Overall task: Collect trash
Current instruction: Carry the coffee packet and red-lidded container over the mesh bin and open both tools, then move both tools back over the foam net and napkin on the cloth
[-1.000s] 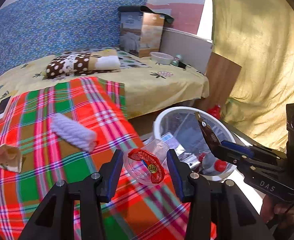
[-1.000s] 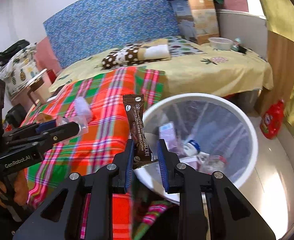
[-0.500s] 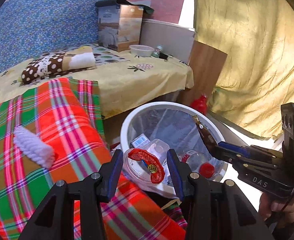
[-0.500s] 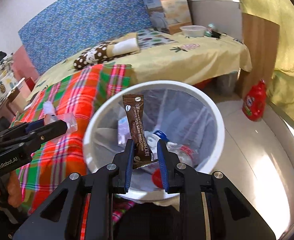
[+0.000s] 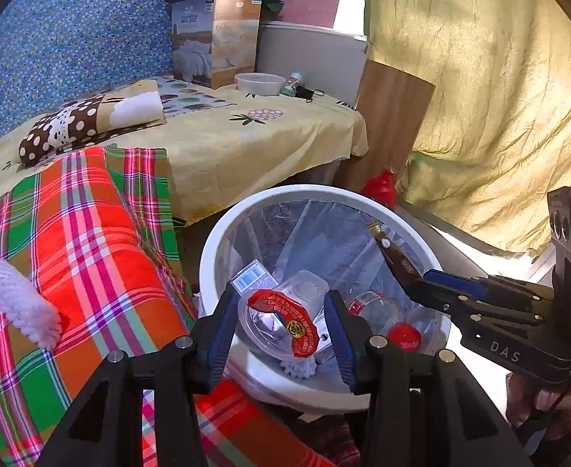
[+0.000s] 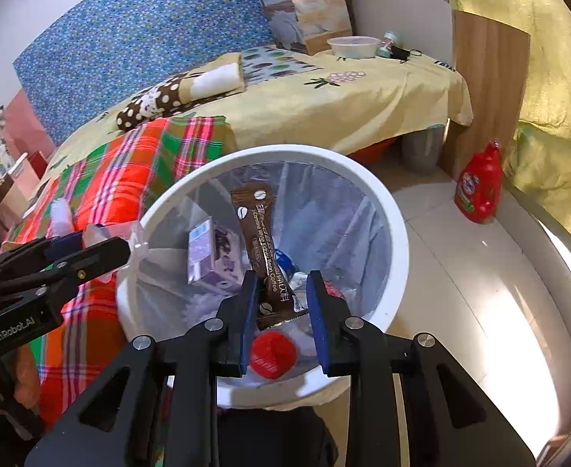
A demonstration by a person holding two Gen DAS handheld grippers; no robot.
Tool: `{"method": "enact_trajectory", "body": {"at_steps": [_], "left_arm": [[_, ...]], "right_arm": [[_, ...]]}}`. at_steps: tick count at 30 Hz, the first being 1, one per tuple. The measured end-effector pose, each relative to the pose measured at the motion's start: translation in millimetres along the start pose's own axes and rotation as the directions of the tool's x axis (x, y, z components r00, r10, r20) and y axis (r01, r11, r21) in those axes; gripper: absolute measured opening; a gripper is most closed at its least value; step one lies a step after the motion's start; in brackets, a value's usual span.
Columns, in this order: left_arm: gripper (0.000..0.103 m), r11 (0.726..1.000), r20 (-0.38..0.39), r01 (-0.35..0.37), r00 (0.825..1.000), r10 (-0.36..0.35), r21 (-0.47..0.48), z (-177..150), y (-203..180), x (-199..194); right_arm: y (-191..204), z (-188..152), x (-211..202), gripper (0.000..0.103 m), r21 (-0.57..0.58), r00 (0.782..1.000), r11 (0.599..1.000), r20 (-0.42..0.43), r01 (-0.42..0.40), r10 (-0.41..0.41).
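A white bin (image 5: 285, 191) lined with clear plastic stands beside the bed, also in the right wrist view (image 6: 367, 173). My left gripper (image 5: 281, 329) is shut on a clear plastic cup (image 5: 274, 321) with a peeled red lid, held over the bin's near-left rim. From the right wrist view that gripper (image 6: 124, 245) and cup (image 6: 139, 239) hang at the bin's left edge. My right gripper (image 6: 281, 303) is over the bin, its jaws opening. A brown coffee sachet (image 6: 260, 233) stands between them, leaning on the left finger, with a gap on its right. It shows edge-on (image 5: 396, 260) in the left wrist view.
Inside the bin lie a bottle with a red cap (image 6: 274, 354) and a small carton (image 6: 202, 253). A plaid blanket (image 5: 91, 253) with a white fluffy roll (image 5: 21, 303) lies left of the bin. A red detergent bottle (image 6: 478, 186) stands on the floor by a wooden board.
Both grippers have come from the plaid blanket to above the bin. The right jaws, earlier tight on the sachet, have parted, and the sachet has tilted. The cup stays held.
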State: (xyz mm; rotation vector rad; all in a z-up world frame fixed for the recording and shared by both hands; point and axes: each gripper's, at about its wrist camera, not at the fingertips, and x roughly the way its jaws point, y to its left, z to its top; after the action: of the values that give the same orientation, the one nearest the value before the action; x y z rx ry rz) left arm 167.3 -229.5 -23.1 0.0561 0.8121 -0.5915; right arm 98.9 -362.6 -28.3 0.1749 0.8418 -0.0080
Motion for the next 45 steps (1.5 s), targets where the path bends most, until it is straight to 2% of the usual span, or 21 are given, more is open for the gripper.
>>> {"method": "enact_trajectory", "body": {"at_steps": [9, 26, 45], "left_arm": [[0.050, 1.000, 0.014, -0.007, 1.000, 0.007, -0.002, 1, 1, 0], [0.050, 0.997, 0.053, -0.005, 0.999, 0.009, -0.074, -21, 23, -52], [0.050, 0.981, 0.080, -0.111, 0.989, 0.125, -0.158, -62, 61, -108]], "right_arm": [[-1, 2, -5, 0.033, 0.010, 1.000, 1.000, 0.025, 0.001, -0.001], [42, -3, -26, 0.033, -0.063, 0.991, 0.992, 0.071, -0.113, 0.117], [93, -13, -31, 0.033, -0.166, 0.972, 0.963, 0.067, -0.214, 0.227]]}}
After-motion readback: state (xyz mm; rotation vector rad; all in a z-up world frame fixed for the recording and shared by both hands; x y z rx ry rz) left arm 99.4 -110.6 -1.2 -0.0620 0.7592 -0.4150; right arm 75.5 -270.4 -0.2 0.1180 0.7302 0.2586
